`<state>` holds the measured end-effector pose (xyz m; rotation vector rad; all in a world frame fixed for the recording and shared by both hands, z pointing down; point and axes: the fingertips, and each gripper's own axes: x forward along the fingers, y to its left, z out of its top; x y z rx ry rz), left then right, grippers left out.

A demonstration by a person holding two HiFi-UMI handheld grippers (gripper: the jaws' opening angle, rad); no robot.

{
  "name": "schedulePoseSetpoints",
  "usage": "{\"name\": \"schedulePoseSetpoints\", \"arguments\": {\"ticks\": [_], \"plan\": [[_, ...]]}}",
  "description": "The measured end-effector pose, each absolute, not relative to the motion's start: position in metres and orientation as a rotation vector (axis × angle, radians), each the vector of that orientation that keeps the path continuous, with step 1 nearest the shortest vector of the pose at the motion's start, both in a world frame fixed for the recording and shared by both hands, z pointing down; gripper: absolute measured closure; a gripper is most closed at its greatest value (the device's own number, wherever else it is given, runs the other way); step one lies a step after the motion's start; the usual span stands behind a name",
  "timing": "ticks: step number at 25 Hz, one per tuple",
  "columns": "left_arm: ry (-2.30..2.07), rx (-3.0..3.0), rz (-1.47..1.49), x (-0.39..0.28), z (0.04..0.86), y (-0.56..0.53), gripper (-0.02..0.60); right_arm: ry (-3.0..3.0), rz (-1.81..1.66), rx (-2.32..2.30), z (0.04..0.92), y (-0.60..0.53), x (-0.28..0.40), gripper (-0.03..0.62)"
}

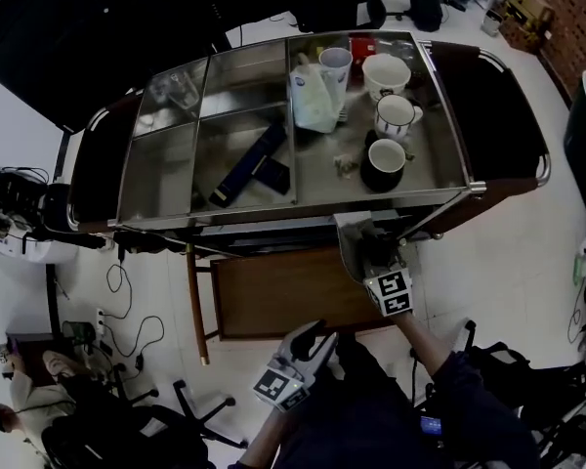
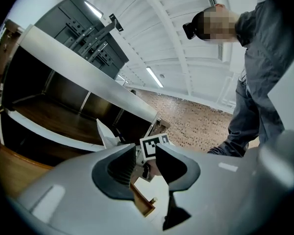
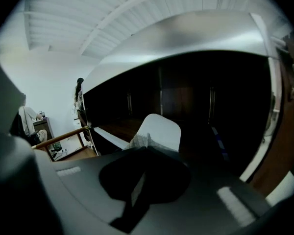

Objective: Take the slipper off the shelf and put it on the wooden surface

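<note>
The slipper (image 1: 351,238) is pale grey-white and sticks out from under the cart's front edge, above the wooden surface (image 1: 273,296). My right gripper (image 1: 369,254) is shut on its near end. In the right gripper view the slipper (image 3: 159,130) rises from the shut jaws of the right gripper (image 3: 139,153), with the dark shelf (image 3: 186,106) behind it. My left gripper (image 1: 317,343) hangs low near the person's body, open and empty. In the left gripper view the left gripper (image 2: 146,153) frames the right gripper's marker cube, and the slipper (image 2: 106,133) shows white beside it.
The steel cart top (image 1: 166,169) carries cups (image 1: 396,115), a black cup (image 1: 383,164), a plastic bag (image 1: 313,96) and a dark blue object (image 1: 249,164). A seated person (image 1: 34,384) and cables (image 1: 127,330) are at the lower left floor.
</note>
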<state>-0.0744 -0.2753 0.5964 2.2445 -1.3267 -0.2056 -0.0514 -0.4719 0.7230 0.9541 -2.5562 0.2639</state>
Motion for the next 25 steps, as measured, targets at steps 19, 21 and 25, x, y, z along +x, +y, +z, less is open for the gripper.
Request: {"name": "schedulePoseSetpoints", "arguments": {"ticks": [19,21,25], "plan": [[-1.217,2.303,-0.104,-0.035,0.629,-0.225,0.449,-2.256,0.471,0.969,0.88,-0.338,0.021,0.535],[-1.219,2.321,-0.115,-0.037,0.626,-0.212,0.449,-2.278,0.474,0.994,0.866,-0.325,0.023,0.507],[-1.234,2.373,-0.173,-0.04,0.611,-0.168,0.449,-2.389,0.452,1.039,0.816,-0.281,0.024,0.507]]}}
